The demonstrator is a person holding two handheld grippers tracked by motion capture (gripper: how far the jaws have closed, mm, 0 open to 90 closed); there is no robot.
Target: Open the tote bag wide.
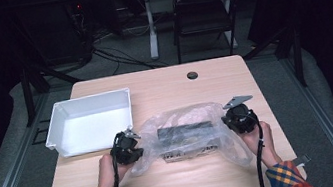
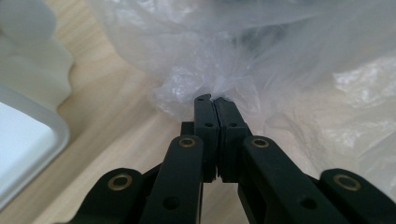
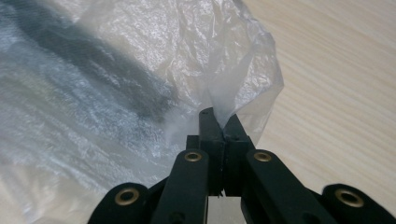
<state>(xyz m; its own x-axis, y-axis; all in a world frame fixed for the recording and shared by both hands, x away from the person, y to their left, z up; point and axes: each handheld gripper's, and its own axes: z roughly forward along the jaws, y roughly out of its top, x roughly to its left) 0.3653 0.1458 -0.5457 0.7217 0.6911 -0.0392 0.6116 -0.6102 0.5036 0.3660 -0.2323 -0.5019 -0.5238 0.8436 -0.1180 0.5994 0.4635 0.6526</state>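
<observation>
A crumpled clear plastic bag (image 1: 186, 133) holding a dark rectangular box (image 1: 184, 130) lies at centre frame, puffed up, edges pinched.

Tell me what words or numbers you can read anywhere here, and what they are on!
None can be read.
Dark print on a pale label inside the clear plastic bag: too small and blurred to read.
White tray, wooden table, both tongs: no writing seen.
</observation>
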